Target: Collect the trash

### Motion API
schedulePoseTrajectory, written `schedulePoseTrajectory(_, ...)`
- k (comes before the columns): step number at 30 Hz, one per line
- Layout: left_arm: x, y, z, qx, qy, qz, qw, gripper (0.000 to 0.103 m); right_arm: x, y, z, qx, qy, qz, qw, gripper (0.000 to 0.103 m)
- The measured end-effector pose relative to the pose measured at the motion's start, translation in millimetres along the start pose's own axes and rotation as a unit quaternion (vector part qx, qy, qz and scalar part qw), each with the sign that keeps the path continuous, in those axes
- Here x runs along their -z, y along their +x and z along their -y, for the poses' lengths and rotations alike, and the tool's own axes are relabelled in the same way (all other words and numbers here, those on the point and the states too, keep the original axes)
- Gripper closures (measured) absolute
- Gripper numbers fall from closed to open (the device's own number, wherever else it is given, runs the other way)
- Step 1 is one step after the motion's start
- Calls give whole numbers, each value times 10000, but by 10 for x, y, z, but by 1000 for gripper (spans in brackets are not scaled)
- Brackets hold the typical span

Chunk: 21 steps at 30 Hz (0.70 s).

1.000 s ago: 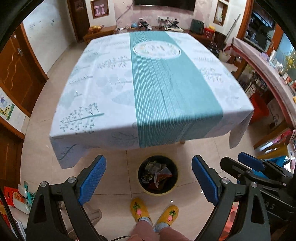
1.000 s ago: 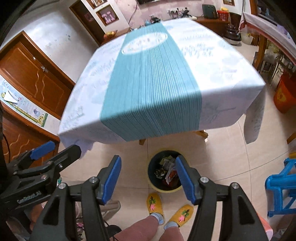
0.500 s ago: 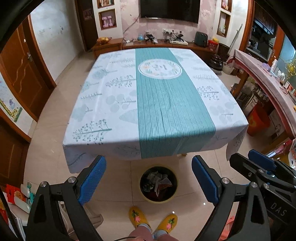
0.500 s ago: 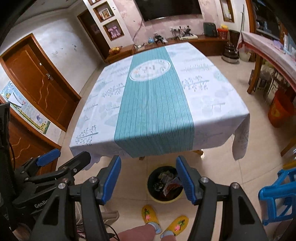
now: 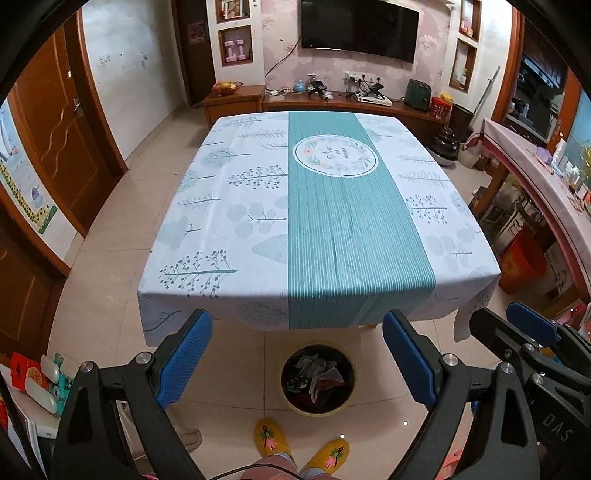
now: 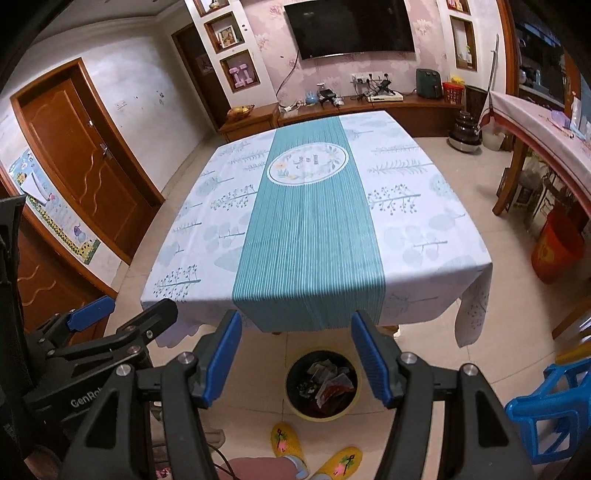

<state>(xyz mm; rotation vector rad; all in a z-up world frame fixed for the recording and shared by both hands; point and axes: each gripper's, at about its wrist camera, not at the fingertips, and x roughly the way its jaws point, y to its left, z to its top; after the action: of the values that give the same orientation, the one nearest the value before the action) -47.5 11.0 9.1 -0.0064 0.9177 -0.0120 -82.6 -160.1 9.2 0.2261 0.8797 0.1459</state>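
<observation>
Crumpled wrappers and paper scraps (image 5: 317, 373) were seen heaped in a round, dark-lined bin with a pale yellow rim (image 5: 291, 400), set on glossy beige tiles just before the table's near edge. The table was draped in a smooth white leaf-printed cloth with a ribbed teal band (image 5: 343, 229). The left gripper (image 5: 297, 356) and right gripper (image 6: 296, 358), black-framed with ridged blue pads, were held wide apart and empty above the bin.

tablecloth (image 5: 229, 221), wall television (image 5: 360, 27); yellow slippers (image 5: 271, 441)
</observation>
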Motion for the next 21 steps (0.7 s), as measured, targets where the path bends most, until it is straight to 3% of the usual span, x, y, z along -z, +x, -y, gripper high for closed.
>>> schedulePoseTrajectory(21, -87, 31, -30, -6, -33, 7, 10000, 10, -67, 122, 17, 90, -10, -141, 9999, 41)
